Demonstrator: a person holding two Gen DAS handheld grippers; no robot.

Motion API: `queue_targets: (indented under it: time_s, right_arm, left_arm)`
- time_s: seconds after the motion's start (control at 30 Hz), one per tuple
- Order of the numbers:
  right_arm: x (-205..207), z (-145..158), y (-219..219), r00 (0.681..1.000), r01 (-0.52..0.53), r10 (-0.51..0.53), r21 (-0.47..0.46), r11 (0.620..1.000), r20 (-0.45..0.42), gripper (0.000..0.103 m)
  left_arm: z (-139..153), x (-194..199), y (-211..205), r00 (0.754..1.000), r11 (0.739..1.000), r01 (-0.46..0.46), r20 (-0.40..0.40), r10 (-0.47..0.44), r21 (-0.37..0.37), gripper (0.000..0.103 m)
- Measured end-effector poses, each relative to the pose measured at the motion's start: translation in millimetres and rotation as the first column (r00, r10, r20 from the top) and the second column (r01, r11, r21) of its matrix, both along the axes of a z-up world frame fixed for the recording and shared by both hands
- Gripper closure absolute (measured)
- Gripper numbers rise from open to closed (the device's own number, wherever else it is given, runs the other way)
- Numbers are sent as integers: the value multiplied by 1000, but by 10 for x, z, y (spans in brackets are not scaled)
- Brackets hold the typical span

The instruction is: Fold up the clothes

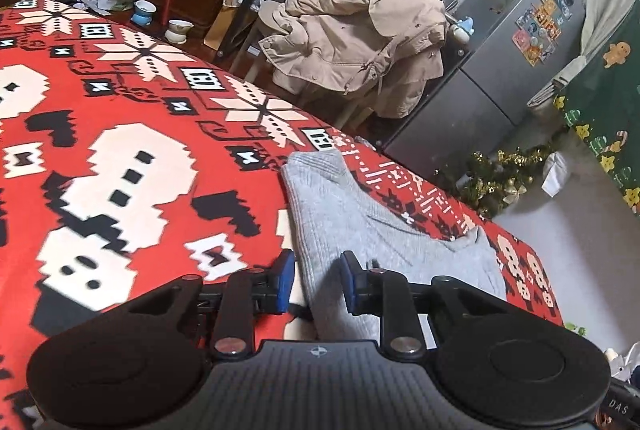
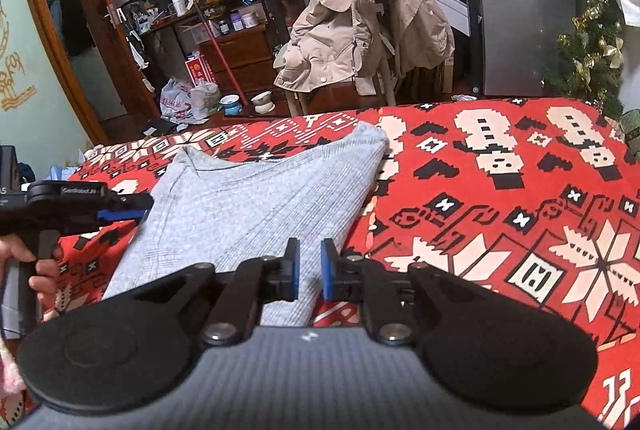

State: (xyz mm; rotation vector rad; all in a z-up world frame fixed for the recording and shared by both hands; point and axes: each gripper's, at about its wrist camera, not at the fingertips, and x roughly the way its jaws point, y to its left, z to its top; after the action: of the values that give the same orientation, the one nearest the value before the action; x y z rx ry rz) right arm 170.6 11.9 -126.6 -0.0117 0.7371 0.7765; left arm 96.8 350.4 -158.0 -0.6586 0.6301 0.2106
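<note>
A grey ribbed top (image 2: pixel 260 190) lies folded flat on the red patterned blanket (image 2: pixel 500 214), neckline toward the far edge. My right gripper (image 2: pixel 311 272) hovers over its near right part, blue pads a narrow gap apart, open, with cloth showing through the gap. The left gripper (image 2: pixel 132 210), held by a hand (image 2: pixel 40 266), reaches in at the top's left edge. In the left wrist view the grey top (image 1: pixel 352 214) runs away along the bed's edge. My left gripper (image 1: pixel 317 280) is open, its pads on either side of the top's folded edge.
A beige jacket (image 2: pixel 360 26) hangs over a chair beyond the bed. A grey fridge (image 1: pixel 516 58) and a small decorated tree (image 1: pixel 496 178) stand near the bed's corner. Cluttered shelves (image 2: pixel 224 10), bags and bowls (image 2: pixel 264 100) fill the floor behind.
</note>
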Motion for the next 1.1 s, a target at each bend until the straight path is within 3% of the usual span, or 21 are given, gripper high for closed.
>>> queue_targets:
  time_s: [0.17,0.37,0.63,0.73,0.9,1.1]
  right_arm:
    - [53,-23,15,1000,3,-3,8,1000,-9,91]
    - [83,7,-8,1000,7,-7,27,1000,-6,91]
    - [130,119,-171,999,37,-38,75,996,9,91]
    - [143,134,-317,997,71,-72,99,993,3,91]
    - [181,81,-543,992,123,-121,122,985,-21,91]
    - [270,-13,-649,990,138,-132,137,981,-54,91]
  left_arm:
    - [-27,92,2,1000,1000,-15,0,15,-10,97]
    - [334,237,-409,994,990,92,41,-97,110,98]
    - [856,434,-1001,961,929,233,75,-265,288,98]
    - [891,658,-1337,941,903,297,64,-332,309,98]
    - [717,1025,-1816,913,885,383,35,-406,266,98]
    - [376,1121,-1857,910,908,409,29,-413,93,95]
